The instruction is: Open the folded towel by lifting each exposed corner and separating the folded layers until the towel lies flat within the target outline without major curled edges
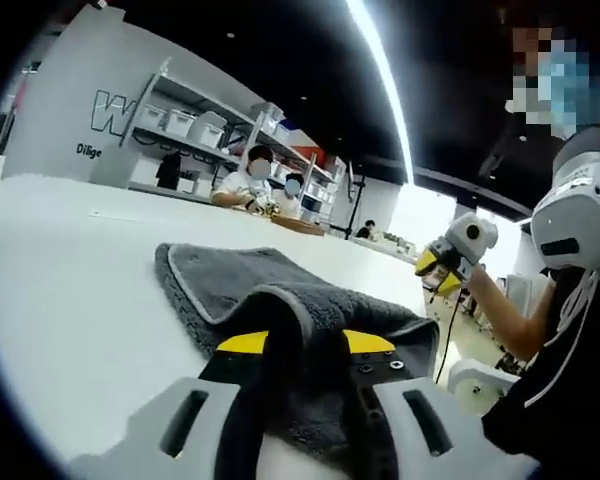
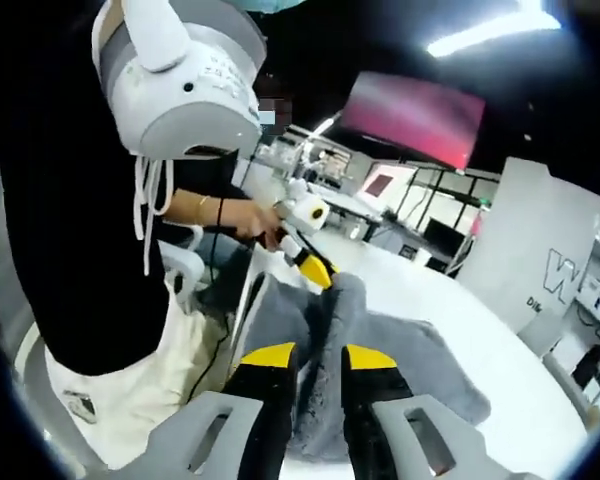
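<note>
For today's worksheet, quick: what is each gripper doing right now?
Left gripper: shut on the grey towel.
Right gripper: shut on the same towel.

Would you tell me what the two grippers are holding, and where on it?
Both hold the grey towel: the left gripper and right gripper each pinch a raised fold at its edge.

The person wears a black top, a cream apron and a gold bracelet. Each gripper has pale grey slotted jaws with black fingers, yellow tips and small screws. A white-grey headset trails white cords.
</note>
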Demonstrator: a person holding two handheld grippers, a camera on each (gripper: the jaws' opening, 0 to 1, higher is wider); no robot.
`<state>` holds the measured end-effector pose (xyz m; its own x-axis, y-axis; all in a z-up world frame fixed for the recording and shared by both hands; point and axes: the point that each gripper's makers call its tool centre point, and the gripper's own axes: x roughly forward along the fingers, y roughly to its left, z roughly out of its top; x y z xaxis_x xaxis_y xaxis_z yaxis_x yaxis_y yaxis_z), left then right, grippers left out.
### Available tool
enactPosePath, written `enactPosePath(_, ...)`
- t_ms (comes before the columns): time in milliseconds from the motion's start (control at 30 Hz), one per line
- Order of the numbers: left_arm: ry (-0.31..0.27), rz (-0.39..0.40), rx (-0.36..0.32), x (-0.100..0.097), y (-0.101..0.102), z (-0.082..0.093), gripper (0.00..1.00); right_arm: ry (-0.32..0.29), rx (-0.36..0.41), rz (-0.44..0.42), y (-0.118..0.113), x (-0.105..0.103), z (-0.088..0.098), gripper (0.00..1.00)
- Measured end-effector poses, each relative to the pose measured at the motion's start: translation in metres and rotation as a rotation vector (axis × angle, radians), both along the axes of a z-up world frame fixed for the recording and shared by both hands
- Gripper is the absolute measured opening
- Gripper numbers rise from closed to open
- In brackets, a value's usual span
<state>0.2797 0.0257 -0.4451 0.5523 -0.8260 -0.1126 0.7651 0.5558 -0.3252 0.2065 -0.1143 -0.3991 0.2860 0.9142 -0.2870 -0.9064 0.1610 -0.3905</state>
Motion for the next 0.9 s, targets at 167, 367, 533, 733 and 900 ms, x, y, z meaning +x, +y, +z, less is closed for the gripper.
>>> enactPosePath(167,0.092,0.036,-0.03,0.004,-0.001,-0.007,0.21,-0.016,0.031,-0.024,0.006,0.004,0.008,0.12)
enactPosePath(367,0.142,0.037,-0.093,0.003,-0.004,-0.006,0.14,-0.034,0.048,-0.057,0.015,0.007,0.012,0.12)
enactPosePath(533,0.164,0.003,-0.139,-0.001,-0.01,0.002,0.02,-0.05,0.069,-0.101,0.024,0.012,0.016,0.12)
enactPosePath(733,0.174,-0.026,-0.186,-0.005,-0.02,0.016,0.02,-0.061,0.063,-0.11,0.028,0.014,0.018,0.11)
enactPosePath(900,0.193,-0.063,-0.263,-0.009,-0.032,0.033,0.02,-0.088,0.042,-0.131,0.033,0.018,0.018,0.12)
